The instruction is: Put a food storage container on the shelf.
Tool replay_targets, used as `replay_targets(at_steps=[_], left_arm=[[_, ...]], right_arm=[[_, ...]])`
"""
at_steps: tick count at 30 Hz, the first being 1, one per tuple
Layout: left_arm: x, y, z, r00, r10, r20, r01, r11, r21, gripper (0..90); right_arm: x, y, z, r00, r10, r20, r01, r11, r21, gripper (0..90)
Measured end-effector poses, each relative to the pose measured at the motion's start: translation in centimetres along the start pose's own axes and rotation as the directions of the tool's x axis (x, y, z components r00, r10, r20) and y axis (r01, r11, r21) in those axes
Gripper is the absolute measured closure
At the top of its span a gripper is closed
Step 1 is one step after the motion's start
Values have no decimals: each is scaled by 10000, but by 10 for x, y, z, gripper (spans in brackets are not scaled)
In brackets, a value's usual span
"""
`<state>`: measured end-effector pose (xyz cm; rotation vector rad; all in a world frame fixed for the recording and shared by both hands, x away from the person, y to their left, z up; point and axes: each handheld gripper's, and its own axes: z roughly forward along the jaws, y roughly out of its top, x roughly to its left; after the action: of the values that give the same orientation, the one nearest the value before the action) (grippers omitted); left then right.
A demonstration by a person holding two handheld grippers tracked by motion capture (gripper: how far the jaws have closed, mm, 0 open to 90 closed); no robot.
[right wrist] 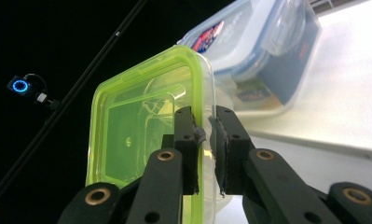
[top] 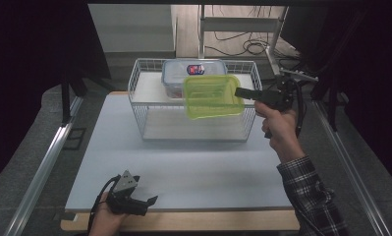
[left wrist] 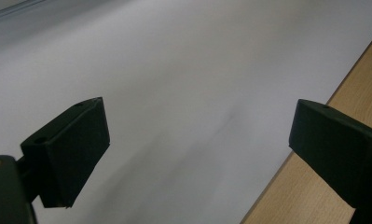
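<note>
My right gripper [top: 243, 93] has its fingers pinched on the rim of the yellow-green translucent plastic container [top: 211, 96], tilted above the white wire basket [top: 139, 105]. My left gripper [top: 147, 201] rests wide open, empty, at the counter's [top: 183, 167] near edge.

Lab recording rig, not a home: I'm at a white counter [top: 183, 172] boxed in by black curtains [top: 31, 59], aluminium frame rails [top: 41, 167] each side, loose cables [top: 247, 46] on the floor behind.
</note>
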<state>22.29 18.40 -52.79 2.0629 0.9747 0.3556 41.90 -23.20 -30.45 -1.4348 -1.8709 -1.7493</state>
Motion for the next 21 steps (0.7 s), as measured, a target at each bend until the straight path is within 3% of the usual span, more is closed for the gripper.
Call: replay_targets(at_steps=[12, 21], left_arm=[[0, 0, -1, 10000, -21, 35, 21, 10000, -3, 49], [1, 0, -2, 10000, -78, 53, 78, 9999, -104, 49]], right_arm=[[20, 28, 13, 9986, -344, 412, 366, 9979, -542, 804], [36, 48, 35, 9939, -659, 880, 726, 9945, -752, 804]])
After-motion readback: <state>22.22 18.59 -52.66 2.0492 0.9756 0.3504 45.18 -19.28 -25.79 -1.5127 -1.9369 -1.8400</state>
